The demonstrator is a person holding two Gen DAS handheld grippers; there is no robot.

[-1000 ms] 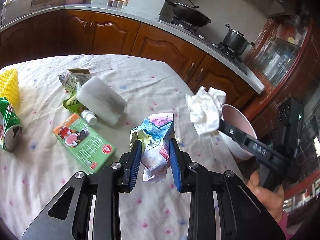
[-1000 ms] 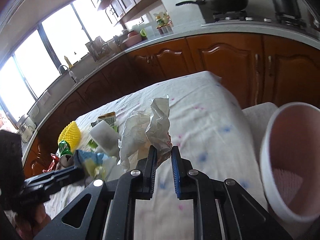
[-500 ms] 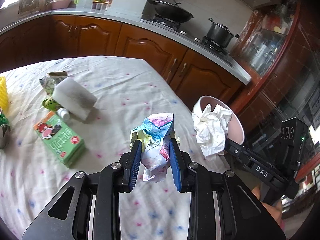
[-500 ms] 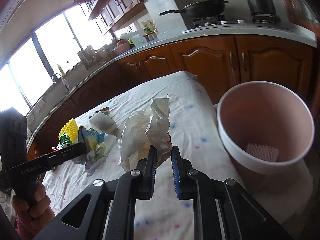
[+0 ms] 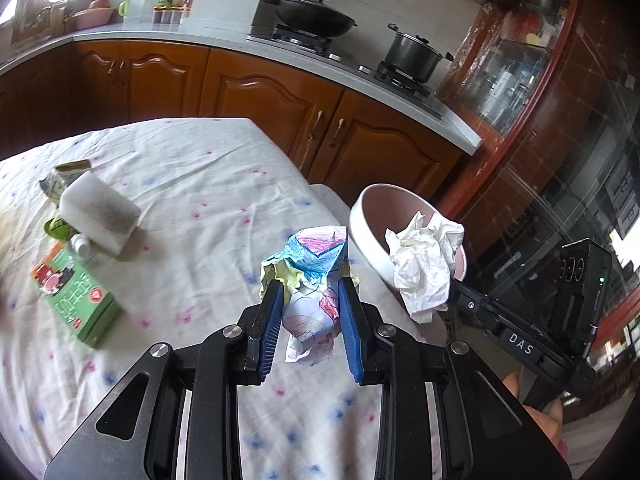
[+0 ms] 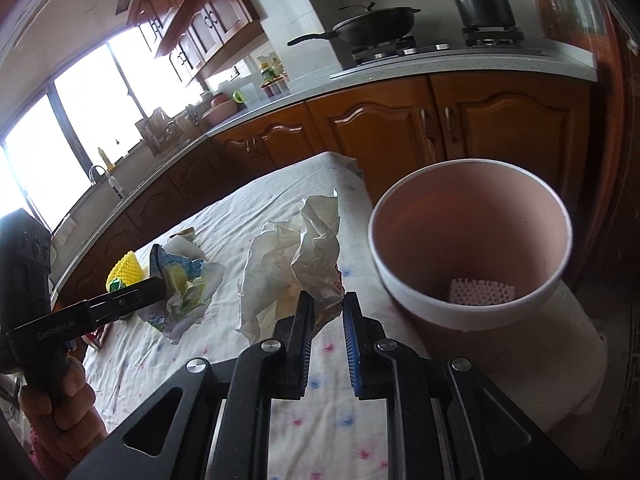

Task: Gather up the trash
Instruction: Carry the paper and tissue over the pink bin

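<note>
1. Left wrist view: the left gripper (image 5: 310,322) pinches a crumpled coloured paper (image 5: 310,276) between its blue pads, the wad standing up and forward out of the grip above the flowered tablecloth (image 5: 200,200).
2. From this tool the pink bin (image 5: 366,220) lies ahead and to the right, beyond the table edge, its mouth open upward. The right gripper (image 5: 444,298) comes in from the lower right, holding a white tissue wad (image 5: 424,264) at the bin's near rim, so the right hand looks nearer the bin.
3. Ahead and to the left, still on the cloth: a green carton (image 5: 76,304), a white sponge block (image 5: 98,212), and a small white bottle (image 5: 82,245) between them.
4. Right wrist view: the right gripper (image 6: 325,320) is closed on the tissue wad's (image 6: 294,264) lower edge; the paper fans up and to the left of the fingers.
5. The bin (image 6: 468,248) sits just right of and ahead of this tool, with a white mesh piece (image 6: 480,293) at its bottom. The wad appears beside the rim, not yet over the mouth; I judge a short rightward carry is needed.
6. The left gripper (image 6: 158,280) hangs to the left, level, with its coloured paper (image 6: 184,292) over the table.
</note>
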